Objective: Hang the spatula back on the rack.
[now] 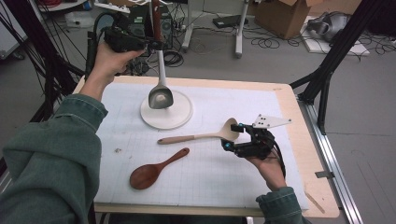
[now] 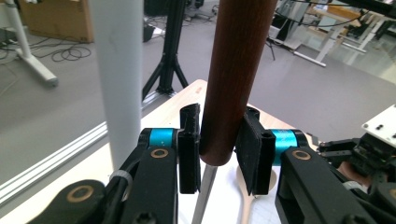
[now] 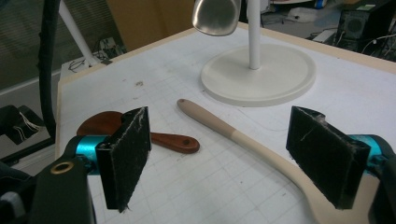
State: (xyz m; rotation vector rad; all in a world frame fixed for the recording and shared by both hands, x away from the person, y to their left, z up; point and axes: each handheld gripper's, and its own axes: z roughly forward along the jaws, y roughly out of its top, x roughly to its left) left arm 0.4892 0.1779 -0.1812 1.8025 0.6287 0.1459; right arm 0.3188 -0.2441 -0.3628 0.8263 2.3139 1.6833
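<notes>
While our left claw (image 1: 150,44) clamps the metal spatula's brown handle (image 2: 233,79) above the white stand (image 1: 166,109), hanging it looks like the step in hand; next we must hook it carefully. Our right claw (image 1: 239,135) gapes wide over the pale spoon (image 1: 201,136) on the desk (image 1: 299,154).

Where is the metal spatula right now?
In the high view the metal spatula hangs over the white round stand at the table's far left, its dark wooden handle clamped in the raised left claw.

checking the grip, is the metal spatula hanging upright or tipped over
Upright: the metal spatula hangs blade down over the stand base, handle clamped in the left gripper.
</notes>
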